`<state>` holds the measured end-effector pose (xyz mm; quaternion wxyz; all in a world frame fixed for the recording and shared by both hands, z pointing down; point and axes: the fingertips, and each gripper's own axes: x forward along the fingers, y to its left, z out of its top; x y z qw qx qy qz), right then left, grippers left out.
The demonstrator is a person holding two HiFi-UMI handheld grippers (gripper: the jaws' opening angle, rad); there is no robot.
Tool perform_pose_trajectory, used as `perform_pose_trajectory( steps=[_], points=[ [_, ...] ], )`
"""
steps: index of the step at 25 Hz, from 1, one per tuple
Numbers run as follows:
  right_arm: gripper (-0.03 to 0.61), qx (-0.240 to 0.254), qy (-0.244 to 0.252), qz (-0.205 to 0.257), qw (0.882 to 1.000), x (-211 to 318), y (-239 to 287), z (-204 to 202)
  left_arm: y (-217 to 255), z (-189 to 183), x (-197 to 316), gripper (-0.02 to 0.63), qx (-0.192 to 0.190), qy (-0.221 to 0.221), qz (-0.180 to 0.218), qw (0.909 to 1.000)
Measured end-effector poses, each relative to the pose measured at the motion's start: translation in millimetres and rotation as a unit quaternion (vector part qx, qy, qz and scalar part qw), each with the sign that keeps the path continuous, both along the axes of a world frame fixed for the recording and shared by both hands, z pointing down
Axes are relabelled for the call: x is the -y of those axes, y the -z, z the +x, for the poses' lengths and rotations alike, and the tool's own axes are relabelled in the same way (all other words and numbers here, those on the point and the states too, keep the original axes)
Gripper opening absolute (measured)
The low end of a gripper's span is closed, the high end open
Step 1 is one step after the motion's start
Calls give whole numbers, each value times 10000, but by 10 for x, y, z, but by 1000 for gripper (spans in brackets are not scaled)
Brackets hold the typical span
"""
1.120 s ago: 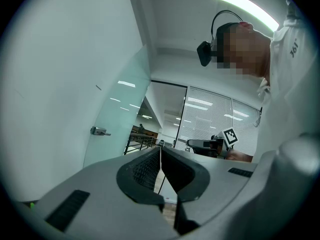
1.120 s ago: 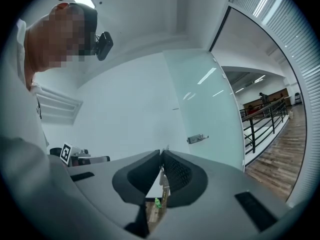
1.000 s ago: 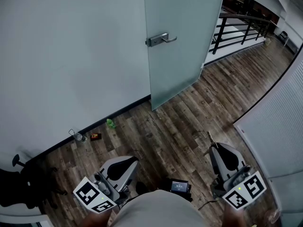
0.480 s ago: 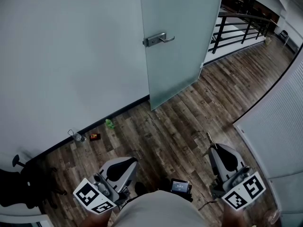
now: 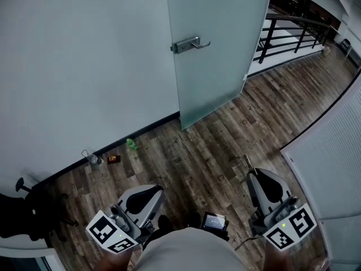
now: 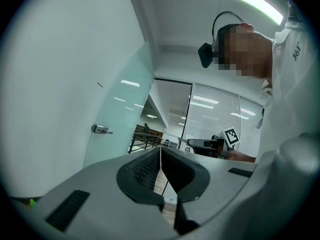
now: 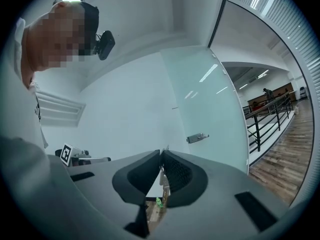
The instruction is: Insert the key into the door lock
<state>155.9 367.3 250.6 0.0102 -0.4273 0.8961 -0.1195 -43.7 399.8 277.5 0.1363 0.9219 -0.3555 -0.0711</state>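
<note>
The key (image 5: 247, 161) is held at the tips of the right gripper (image 5: 251, 174), whose jaws are closed on it; in the head view it is a thin, short blade that sticks out forward past the jaw tips, above the wooden floor (image 5: 214, 145); its teeth are too small to see; in the right gripper view only a narrow sliver of it shows above the dark ribbed pads.

Little writing can be read; the figures 361 seem to stand on the person's white shirt (image 6: 297, 51); each gripper carries a cube with black and white square markers, the left cube (image 5: 110, 233) and the right cube (image 5: 290, 227); a small screen (image 5: 214, 222) between the two grippers shows print that is too small to read.

The door lock sits at the metal lever handle (image 5: 190, 44) on the frosted glass door (image 5: 225, 66); no keyhole can be made out; the key is well apart from it.

The left gripper (image 5: 161, 191) has its jaws together, with nothing between them.

By the wall lie a green thing (image 5: 131, 144) and a clear thing (image 5: 93, 160); a black railing (image 5: 293, 33) stands beyond the door.
</note>
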Motion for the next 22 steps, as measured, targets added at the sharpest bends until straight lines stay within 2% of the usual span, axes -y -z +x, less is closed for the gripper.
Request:
perform_pose_trajectory(
  steps=[11, 17, 22],
  points=[
    [32, 116, 319, -140, 9993, 312, -122, 14, -34, 127, 217, 18, 57, 183, -103, 9998],
    [32, 78, 325, -100, 9994, 597, -166, -100, -111, 76, 559, 18, 10, 103, -78, 9999],
    [32, 11, 202, -178, 9996, 1008, -189, -258, -131, -38, 1059, 18, -68, -91, -105, 9999]
  ],
)
